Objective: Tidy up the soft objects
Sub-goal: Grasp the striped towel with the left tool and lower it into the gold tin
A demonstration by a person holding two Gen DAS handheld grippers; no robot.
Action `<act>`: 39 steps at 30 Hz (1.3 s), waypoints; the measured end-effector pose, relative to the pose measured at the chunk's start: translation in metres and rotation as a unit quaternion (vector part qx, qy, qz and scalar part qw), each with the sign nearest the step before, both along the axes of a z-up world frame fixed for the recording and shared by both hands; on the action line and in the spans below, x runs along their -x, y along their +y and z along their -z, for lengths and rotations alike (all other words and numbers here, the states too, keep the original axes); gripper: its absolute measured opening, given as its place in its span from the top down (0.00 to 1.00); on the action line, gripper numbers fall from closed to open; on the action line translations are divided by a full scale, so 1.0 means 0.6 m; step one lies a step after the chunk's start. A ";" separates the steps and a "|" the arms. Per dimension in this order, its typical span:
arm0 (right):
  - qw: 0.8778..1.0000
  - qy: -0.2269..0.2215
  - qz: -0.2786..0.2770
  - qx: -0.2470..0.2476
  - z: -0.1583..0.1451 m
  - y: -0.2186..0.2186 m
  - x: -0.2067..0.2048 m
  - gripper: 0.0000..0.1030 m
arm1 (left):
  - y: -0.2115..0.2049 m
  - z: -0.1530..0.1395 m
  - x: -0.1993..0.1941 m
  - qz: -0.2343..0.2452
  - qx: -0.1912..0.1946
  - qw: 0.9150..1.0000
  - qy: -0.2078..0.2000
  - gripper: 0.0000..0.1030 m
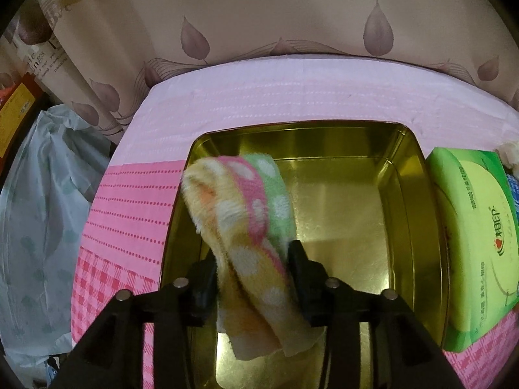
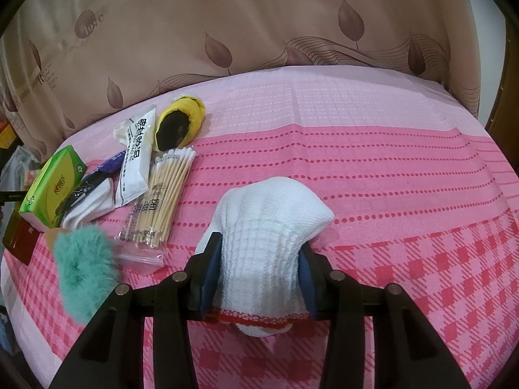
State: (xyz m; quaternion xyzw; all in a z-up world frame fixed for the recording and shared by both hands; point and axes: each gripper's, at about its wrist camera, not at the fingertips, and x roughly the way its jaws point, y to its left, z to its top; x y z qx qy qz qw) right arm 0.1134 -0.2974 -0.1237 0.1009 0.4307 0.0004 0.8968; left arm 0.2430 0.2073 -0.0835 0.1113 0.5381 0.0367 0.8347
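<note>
A pink checked tablecloth (image 2: 405,194) covers the table. On it sits an open gold tin (image 1: 402,175). My left tongs (image 1: 253,269) pinch a fluffy polka-dot towel (image 1: 240,207) at its middle, above the tin; it looks light and limp, its free end flopping over. My right tongs (image 2: 259,259) squeeze a white knitted glove (image 2: 269,220) mid-body over the cloth; soft, probably springy, so the bunched middle seems safest.

Towel (image 1: 249,227): yellow, pink, green stripes with white dots. Tin (image 1: 340,194): gold inside. Tissue pack (image 1: 470,243): lime green. Glove (image 2: 269,227): white knit, red cuff edge. Tablecloth (image 2: 389,178): pink, dotted lines, red checks. Fluffy item (image 2: 84,262): teal.
</note>
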 end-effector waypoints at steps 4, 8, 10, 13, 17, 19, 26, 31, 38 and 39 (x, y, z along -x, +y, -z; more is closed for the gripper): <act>1.000 0.000 0.000 0.000 0.001 -0.001 0.000 0.61 | 0.001 -0.016 0.010 0.003 -0.003 1.000 -0.015 0.48; 1.000 0.000 0.000 0.002 0.001 0.001 0.000 0.61 | 0.005 -0.043 0.027 -0.003 0.002 0.999 -0.033 0.47; 1.000 0.000 0.000 0.003 0.001 0.001 0.001 0.61 | 0.001 -0.058 0.046 -0.006 -0.005 0.999 -0.050 0.47; 1.000 0.000 0.000 0.003 0.002 0.001 0.001 0.61 | -0.005 -0.073 0.076 -0.019 -0.010 0.997 -0.068 0.46; 1.000 0.001 0.001 0.003 0.003 0.001 0.000 0.60 | -0.015 -0.084 0.115 -0.024 0.003 0.996 -0.085 0.46; 1.000 0.004 0.003 0.004 0.002 0.001 -0.001 0.60 | -0.027 -0.089 0.139 -0.025 0.004 0.995 -0.097 0.46; 0.999 0.018 0.012 0.026 -0.006 0.009 -0.007 0.63 | -0.055 -0.091 0.188 -0.032 0.005 0.993 -0.116 0.46; 0.998 0.029 0.024 0.044 -0.012 0.019 -0.009 0.67 | -0.045 -0.085 0.197 -0.056 0.016 0.991 -0.122 0.46; 0.996 0.038 0.031 0.074 -0.026 0.042 -0.015 0.68 | -0.008 -0.084 0.217 -0.093 0.017 0.986 -0.141 0.46; 0.996 0.038 0.031 0.077 -0.029 0.045 -0.016 0.68 | -0.001 -0.083 0.222 -0.101 0.014 0.984 -0.147 0.46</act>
